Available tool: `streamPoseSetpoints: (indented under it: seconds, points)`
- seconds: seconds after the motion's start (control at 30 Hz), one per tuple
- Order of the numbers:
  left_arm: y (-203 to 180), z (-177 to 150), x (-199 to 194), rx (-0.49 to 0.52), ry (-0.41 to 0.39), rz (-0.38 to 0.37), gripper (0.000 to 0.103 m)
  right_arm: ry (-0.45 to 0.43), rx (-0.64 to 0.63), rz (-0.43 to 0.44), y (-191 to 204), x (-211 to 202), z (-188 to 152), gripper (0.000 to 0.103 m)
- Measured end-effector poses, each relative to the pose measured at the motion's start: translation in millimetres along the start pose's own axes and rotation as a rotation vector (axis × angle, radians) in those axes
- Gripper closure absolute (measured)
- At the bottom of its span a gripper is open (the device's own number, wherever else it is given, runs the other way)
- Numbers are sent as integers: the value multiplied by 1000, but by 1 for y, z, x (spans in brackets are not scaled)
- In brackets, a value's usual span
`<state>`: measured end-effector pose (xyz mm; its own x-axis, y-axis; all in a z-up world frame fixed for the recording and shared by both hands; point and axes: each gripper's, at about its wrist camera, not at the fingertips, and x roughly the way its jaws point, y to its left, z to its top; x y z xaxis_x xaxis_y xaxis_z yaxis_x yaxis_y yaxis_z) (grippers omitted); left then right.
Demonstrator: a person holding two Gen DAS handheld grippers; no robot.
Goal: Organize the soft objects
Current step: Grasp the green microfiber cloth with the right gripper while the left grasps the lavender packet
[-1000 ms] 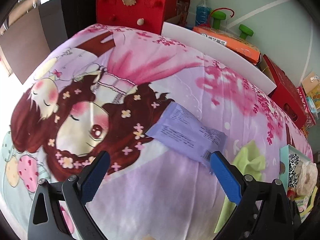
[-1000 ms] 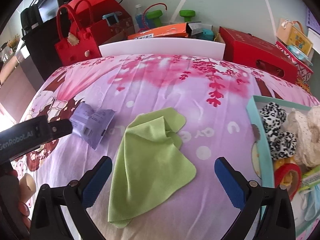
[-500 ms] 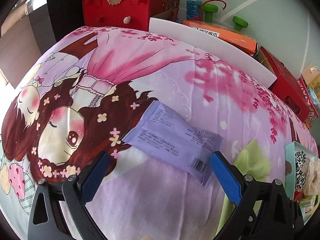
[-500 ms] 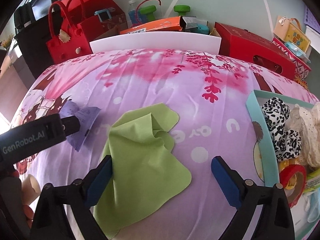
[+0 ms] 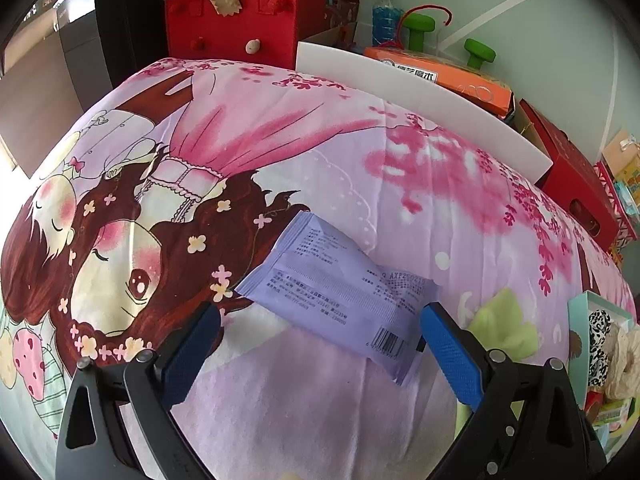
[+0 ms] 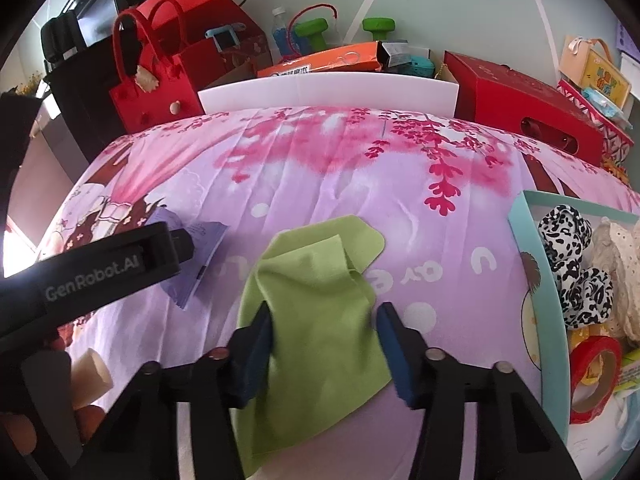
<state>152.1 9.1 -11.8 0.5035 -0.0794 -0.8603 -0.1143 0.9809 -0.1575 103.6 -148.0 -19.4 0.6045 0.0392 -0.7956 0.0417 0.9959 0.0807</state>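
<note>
A lilac wipes packet (image 5: 336,292) lies flat on the cartoon-print bedsheet (image 5: 280,152). My left gripper (image 5: 320,314) is open and straddles the packet's near end, with neither pad touching it. In the right wrist view one black left finger (image 6: 176,244) covers part of the packet (image 6: 192,276). A crumpled green cloth (image 6: 320,280) lies on the sheet, and its corner shows in the left wrist view (image 5: 504,324). My right gripper (image 6: 325,312) is closing over the cloth, which sits loose between its blue pads.
At the right stands a teal box (image 6: 532,280) holding leopard-print scrunchies (image 6: 572,264), a cream lace piece and a red tape roll (image 6: 592,372). Along the far edge are a white board (image 6: 328,90), a red felt bag (image 6: 152,96) and a red carton (image 6: 520,108).
The right gripper's jaws have narrowed from wide open to about the cloth's width. The left gripper has come closer to the lilac packet, which now lies between its fingers.
</note>
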Motion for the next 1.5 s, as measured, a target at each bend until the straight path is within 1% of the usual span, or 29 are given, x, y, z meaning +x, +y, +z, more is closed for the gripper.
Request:
streamPoseSetpoints:
  seconds: [0.17, 0.27, 0.4, 0.5, 0.7, 0.83, 0.9, 0.93, 0.97, 1.0, 1.07, 1.1, 1.13, 1.17, 1.3, 1.37, 1.4, 1.47, 1.5]
  points:
    - [-1, 0, 3, -10, 11, -21, 3, 0, 0, 14, 1, -1, 0, 60]
    - [-4, 0, 5, -2, 15, -16, 3, -1, 6, 17, 0, -3, 0, 64]
    - [-8, 0, 8, 11, 24, -15, 3, 1, 18, 17, -3, -4, 1, 73]
    - [-10, 1, 11, 21, 23, -1, 3, 2, 31, 17, -7, -5, 1, 78]
    - [-16, 0, 17, 58, 33, 63, 3, 13, 47, 26, -11, -3, 1, 79]
    - [-16, -1, 18, 57, 31, 70, 4, 14, 48, 27, -11, -3, 1, 79]
    - [-16, -1, 17, 55, 29, 66, 12, 15, 49, 29, -11, -3, 1, 79]
    - [-15, -1, 16, 57, 24, 66, 20, 16, 50, 30, -11, -3, 1, 79]
    - [-16, -1, 16, 60, 22, 68, 26, 17, 49, 30, -11, -3, 1, 79]
    - [-16, 0, 15, 65, 18, 71, 29, 17, 49, 30, -11, -3, 1, 79]
    - [-16, 0, 13, 67, 14, 61, 42, 19, 49, 30, -11, -3, 1, 79]
    - [-16, 1, 12, 65, 13, 50, 46, 20, 50, 30, -11, -2, 1, 79]
    - [-16, 1, 12, 64, 11, 46, 55, 20, 51, 31, -12, -2, 1, 79]
    - [-16, 1, 11, 64, 8, 40, 60, 21, 51, 32, -12, -2, 1, 79]
    - [-17, 1, 9, 62, 9, 21, 69, 23, 53, 34, -12, -1, 0, 79]
    - [-16, 0, 8, 55, 8, 2, 76, 23, 53, 34, -12, -2, 1, 79]
    - [-16, 1, 7, 50, 8, -10, 77, 23, 53, 35, -12, -1, 1, 79]
    - [-17, 1, 5, 49, 4, -29, 81, 23, 53, 34, -12, -2, 0, 79]
    - [-17, 1, 4, 48, 3, -36, 82, 23, 53, 34, -12, -2, 0, 79]
